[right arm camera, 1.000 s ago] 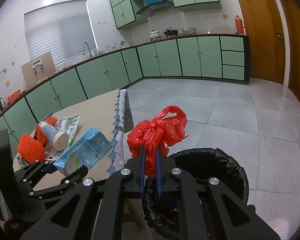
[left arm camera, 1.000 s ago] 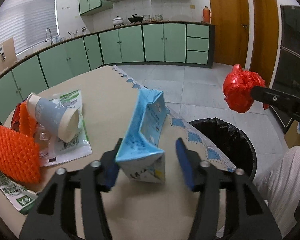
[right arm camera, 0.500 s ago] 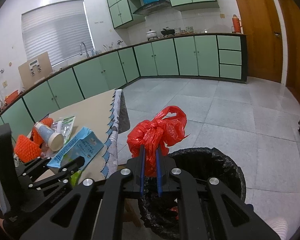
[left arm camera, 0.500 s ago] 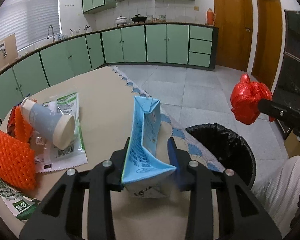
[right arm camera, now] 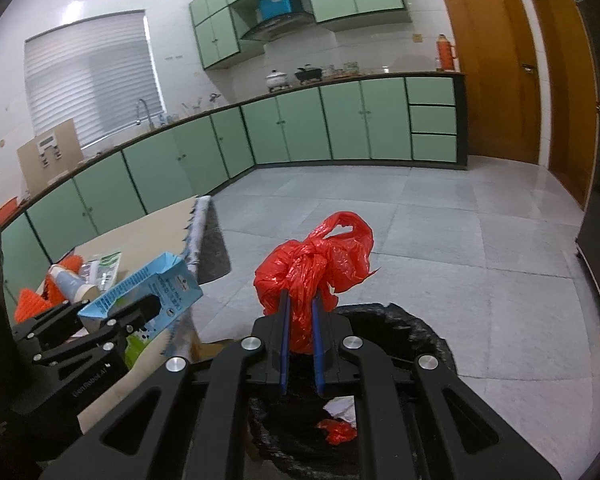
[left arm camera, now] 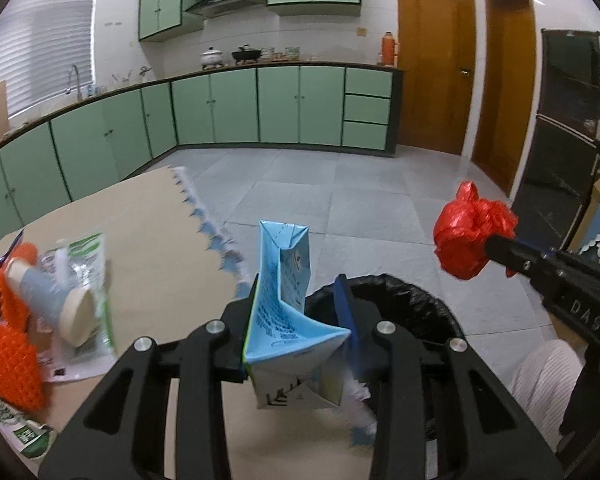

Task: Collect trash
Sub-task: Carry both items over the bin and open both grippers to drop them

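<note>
Left wrist view: the left gripper (left arm camera: 300,304) is clamped on a crumpled blue carton (left arm camera: 286,304), lifted off the table (left arm camera: 140,220) near its scalloped edge, beside the black-lined bin (left arm camera: 412,300). Its jaws have just been closing, with the carton between them. On the table lie a paper cup (left arm camera: 56,304), orange mesh (left arm camera: 4,356) and wrappers (left arm camera: 88,256). The right gripper (right arm camera: 300,308) pinches a red plastic bag (right arm camera: 316,264) above the bin's mouth.

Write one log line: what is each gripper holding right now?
left gripper: shut on blue carton | right gripper: shut on red bag | black bin: below
</note>
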